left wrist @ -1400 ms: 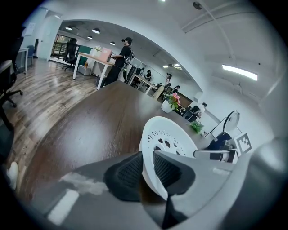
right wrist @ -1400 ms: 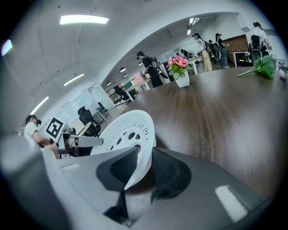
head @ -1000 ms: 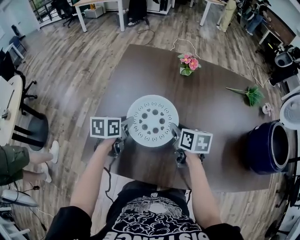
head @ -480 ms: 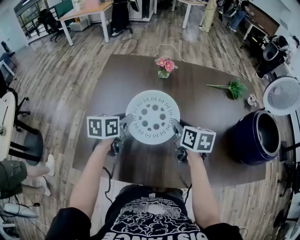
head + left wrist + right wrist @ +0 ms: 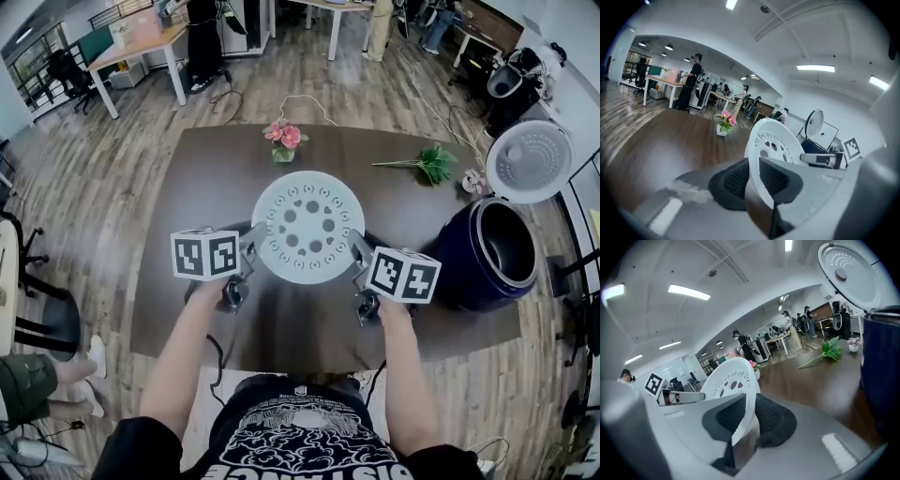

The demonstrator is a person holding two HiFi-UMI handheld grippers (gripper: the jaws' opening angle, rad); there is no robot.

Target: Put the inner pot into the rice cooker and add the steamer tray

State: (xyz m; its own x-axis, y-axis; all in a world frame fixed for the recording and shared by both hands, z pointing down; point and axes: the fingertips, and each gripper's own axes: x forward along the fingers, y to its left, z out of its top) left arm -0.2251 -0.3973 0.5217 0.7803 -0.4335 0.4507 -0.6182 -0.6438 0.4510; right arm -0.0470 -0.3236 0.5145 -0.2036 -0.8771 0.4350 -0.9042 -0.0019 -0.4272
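Note:
A round white steamer tray (image 5: pixel 307 226) with several holes hangs above the brown table (image 5: pixel 187 281), held between both grippers. My left gripper (image 5: pixel 249 246) is shut on its left rim (image 5: pixel 754 159). My right gripper (image 5: pixel 358 255) has just been closing and is shut on the right rim (image 5: pixel 745 411). The dark blue rice cooker (image 5: pixel 487 251) stands open at the table's right edge, its white lid (image 5: pixel 527 161) raised. A pot interior shows inside the cooker. In the right gripper view the cooker's wall (image 5: pixel 881 362) and lid (image 5: pixel 848 266) are close on the right.
A small vase of pink flowers (image 5: pixel 284 139) stands at the table's far side. A green sprig (image 5: pixel 424 164) lies at the far right, near the cooker. Office tables, chairs and people stand beyond the table.
Both grippers have lifted the steamer tray off the table and carried it up and rightwards. The view has swung, so the rice cooker now shows nearer the tray.

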